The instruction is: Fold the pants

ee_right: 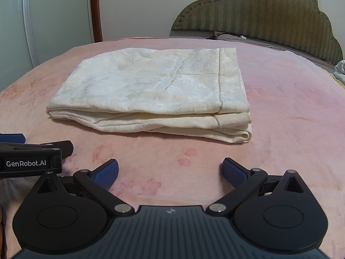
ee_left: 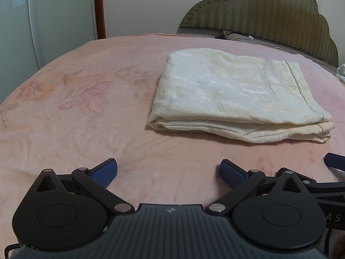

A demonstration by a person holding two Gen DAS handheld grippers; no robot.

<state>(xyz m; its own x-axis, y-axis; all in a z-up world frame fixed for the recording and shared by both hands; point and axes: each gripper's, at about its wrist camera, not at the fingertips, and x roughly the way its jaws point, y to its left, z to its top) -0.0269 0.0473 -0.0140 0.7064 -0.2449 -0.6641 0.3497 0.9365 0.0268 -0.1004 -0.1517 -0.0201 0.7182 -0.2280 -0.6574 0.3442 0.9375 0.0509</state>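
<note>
Cream textured pants (ee_left: 235, 92) lie folded in a flat stack of several layers on the pink bed cover; they also show in the right wrist view (ee_right: 151, 90). My left gripper (ee_left: 168, 173) is open and empty, low over the cover, short of the stack and to its left. My right gripper (ee_right: 170, 172) is open and empty, in front of the stack's near edge. The left gripper's side (ee_right: 32, 157) shows at the left of the right wrist view; a blue pad of the right gripper (ee_left: 335, 161) shows at the right edge of the left wrist view.
The pink floral bed cover (ee_left: 86, 108) spreads all around the stack. An olive padded headboard (ee_left: 269, 17) with pillows stands at the back right. A white wardrobe door (ee_left: 60, 10) and a brown door frame (ee_left: 100, 8) stand beyond the bed's far left edge.
</note>
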